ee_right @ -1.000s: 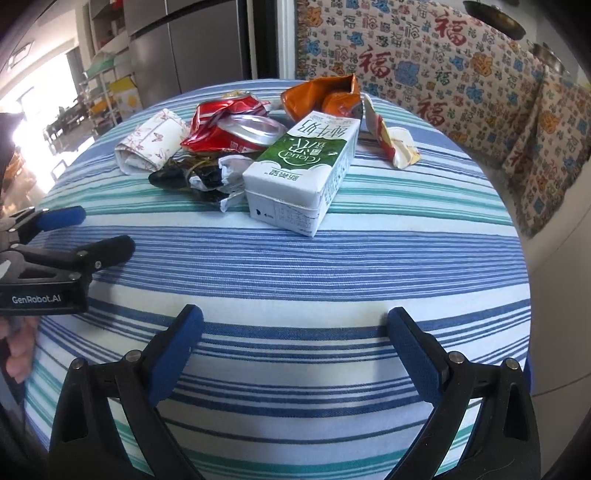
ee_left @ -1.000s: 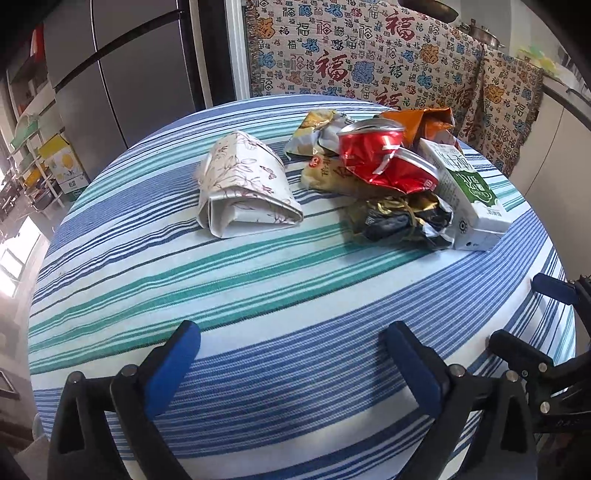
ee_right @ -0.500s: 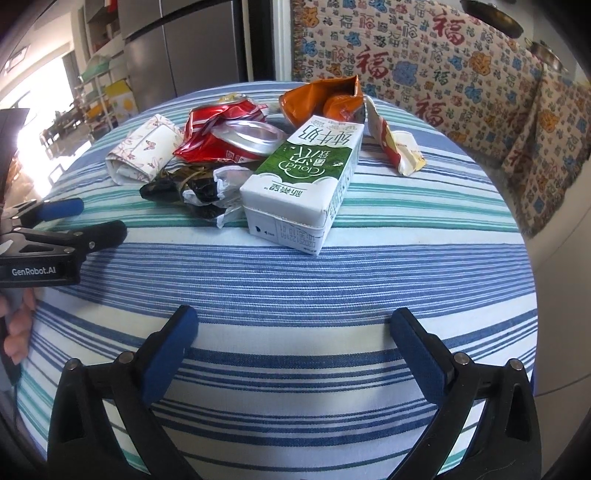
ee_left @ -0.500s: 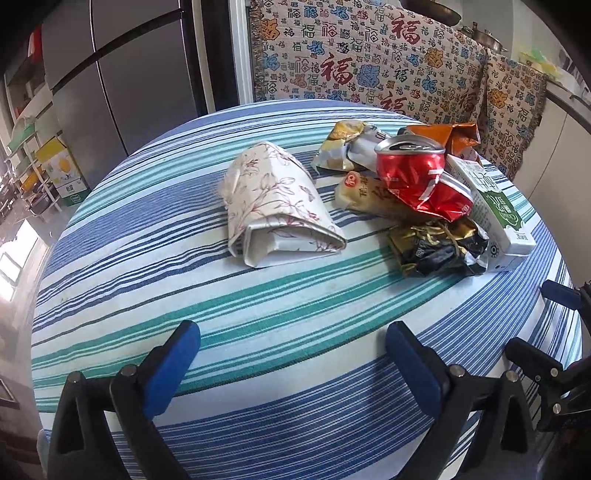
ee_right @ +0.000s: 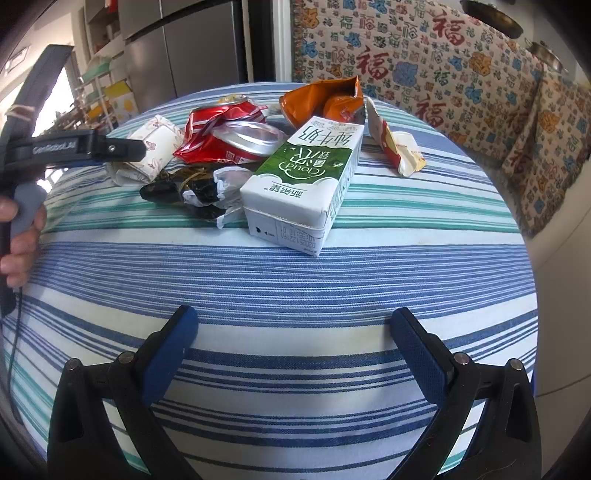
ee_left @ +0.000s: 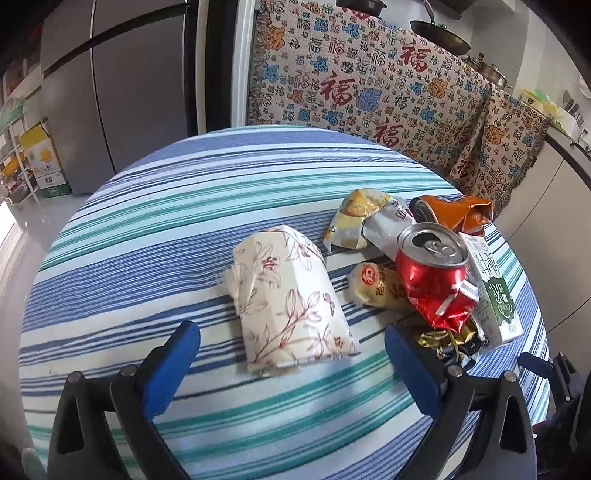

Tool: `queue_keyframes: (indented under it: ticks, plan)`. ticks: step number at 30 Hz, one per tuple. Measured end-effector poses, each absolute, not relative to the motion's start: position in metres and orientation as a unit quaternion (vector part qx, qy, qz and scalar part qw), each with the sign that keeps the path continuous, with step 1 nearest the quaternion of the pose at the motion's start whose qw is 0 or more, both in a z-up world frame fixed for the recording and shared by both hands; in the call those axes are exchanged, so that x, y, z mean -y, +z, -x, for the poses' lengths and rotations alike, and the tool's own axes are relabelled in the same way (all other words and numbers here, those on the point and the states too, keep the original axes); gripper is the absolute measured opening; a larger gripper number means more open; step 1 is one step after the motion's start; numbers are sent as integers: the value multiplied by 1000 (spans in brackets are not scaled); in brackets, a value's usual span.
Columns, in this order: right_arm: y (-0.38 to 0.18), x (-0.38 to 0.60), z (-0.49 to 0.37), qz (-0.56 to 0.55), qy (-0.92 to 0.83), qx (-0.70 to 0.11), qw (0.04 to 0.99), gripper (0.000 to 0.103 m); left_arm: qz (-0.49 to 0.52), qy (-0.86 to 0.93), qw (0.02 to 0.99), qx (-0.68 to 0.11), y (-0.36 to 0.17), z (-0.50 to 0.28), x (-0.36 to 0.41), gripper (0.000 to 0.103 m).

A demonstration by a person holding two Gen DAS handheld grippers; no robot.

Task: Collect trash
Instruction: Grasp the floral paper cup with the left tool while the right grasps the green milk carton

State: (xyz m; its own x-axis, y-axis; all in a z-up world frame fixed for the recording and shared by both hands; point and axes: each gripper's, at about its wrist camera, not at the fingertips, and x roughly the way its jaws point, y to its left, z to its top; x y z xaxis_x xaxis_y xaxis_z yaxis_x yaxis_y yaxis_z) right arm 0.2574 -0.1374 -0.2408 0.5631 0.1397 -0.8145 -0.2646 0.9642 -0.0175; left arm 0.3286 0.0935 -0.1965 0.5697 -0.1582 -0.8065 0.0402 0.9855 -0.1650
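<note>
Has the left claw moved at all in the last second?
Yes. The left claw has moved forward toward the floral tissue pack, which now sits just beyond its open fingers on the striped table.

A round table wears a striped tablecloth (ee_left: 155,236) in bands of blue, teal and white. Behind it, a patterned throw (ee_left: 365,88) printed with red characters and blue and orange motifs drapes over a sofa back, with a matching cushion (ee_left: 506,147) propped at its right end. A grey refrigerator (ee_left: 122,81) with tall doors stands to the left, next to a white door frame (ee_left: 242,62). On the floor by the refrigerator sits a yellow and white cardboard box (ee_left: 44,162). Dark pans (ee_left: 439,35) rest on the ledge above the throw. In the right wrist view, shelving (ee_right: 99,66) with assorted items stands against bright window light.
</note>
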Motion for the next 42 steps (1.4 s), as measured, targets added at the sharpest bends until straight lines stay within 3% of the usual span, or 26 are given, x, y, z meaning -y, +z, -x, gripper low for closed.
queue_keyframes:
  ticks: [3,6,9,12,17,23,24,25,27,42]
  plan:
    - [-241,137,-257,69,115,-453,881,103,41,-62,873,-481,-207,-343,-87,100]
    - [-241,137,-258,69,115,-453,881,103,17,-64,878,-475,-209,-342,-82,69]
    - [-239,140,-261,68,120,-456,879,101,18,-64,883,-464,-209,-329,-87,68]
    - [-227,147,-263,38,121,-441,889,89,10,-56,885,-462,-209,-306,-92,68]
    - [-207,137,-278,10,124,-404,906,88,1,-59,884,-464,-208,-276,-85,68]
    - [-206,128,-307,-19,106,-399,911,80,-2,-58,891,-451,-210,-273,-80,70]
    - [-209,127,-311,-16,105,-406,908,74,4,-61,891,-450,-210,-272,-83,70]
    - [-211,126,-314,-16,104,-413,904,59,10,-64,890,-451,-211,-272,-84,70]
    - [-214,129,-312,-12,103,-422,901,53,13,-65,890,-450,-211,-272,-85,70]
    - [-211,174,-249,28,135,-447,884,55,-1,-65,882,-467,-210,-252,-87,69]
